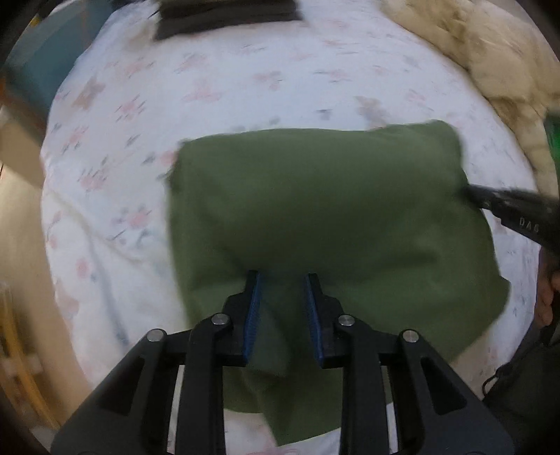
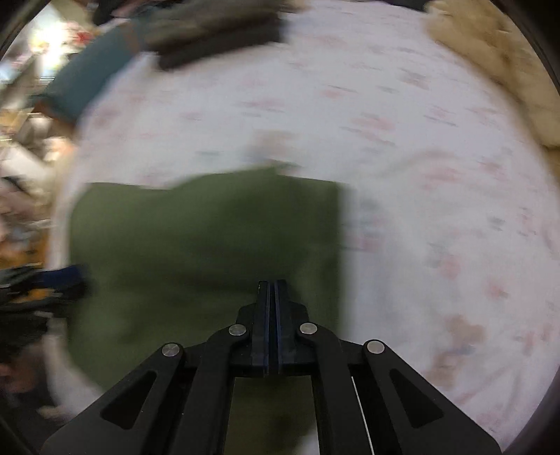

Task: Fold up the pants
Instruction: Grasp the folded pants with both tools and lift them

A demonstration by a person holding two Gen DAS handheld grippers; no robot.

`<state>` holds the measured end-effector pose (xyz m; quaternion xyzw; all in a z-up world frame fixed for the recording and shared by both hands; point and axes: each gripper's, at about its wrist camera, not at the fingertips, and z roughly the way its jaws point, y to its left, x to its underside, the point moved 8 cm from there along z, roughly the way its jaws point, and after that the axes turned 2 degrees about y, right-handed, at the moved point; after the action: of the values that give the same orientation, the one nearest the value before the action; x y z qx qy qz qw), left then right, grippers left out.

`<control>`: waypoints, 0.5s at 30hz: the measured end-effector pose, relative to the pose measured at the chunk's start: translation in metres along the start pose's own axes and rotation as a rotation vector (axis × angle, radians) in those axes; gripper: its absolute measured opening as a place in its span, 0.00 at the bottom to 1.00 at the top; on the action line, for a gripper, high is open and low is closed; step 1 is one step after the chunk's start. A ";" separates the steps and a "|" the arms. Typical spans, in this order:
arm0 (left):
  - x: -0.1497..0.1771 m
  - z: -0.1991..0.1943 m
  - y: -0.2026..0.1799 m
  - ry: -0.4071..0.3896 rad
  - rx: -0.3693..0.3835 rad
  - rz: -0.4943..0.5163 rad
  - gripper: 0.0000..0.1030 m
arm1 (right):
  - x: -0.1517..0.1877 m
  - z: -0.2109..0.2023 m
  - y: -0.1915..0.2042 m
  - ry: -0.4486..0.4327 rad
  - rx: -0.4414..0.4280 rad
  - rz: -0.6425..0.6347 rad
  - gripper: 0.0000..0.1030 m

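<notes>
Beyond the pants: dark folded pile; left gripper agape, right gripper closed, empty.

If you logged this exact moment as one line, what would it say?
task: fold pants | pants: green, folded, on bed | left claw: open over near edge | right claw: shut, whether gripping cloth unclear
</notes>
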<state>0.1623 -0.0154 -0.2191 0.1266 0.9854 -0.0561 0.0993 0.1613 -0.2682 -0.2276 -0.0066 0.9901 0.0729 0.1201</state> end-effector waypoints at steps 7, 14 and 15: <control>0.008 -0.032 0.058 -0.057 -0.075 -0.172 0.52 | 0.002 -0.049 -0.034 -0.103 -0.141 0.162 0.09; -0.002 -0.025 0.061 -0.112 0.142 -0.266 0.97 | 0.007 -0.030 -0.015 0.002 -0.506 0.296 0.98; 0.001 -0.011 0.056 -0.071 0.155 -0.243 0.97 | 0.008 -0.022 -0.010 0.031 -0.519 0.283 0.98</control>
<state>0.1735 0.0399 -0.2129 0.0114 0.9820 -0.1480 0.1164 0.1481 -0.2811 -0.2095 0.0998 0.9312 0.3394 0.0881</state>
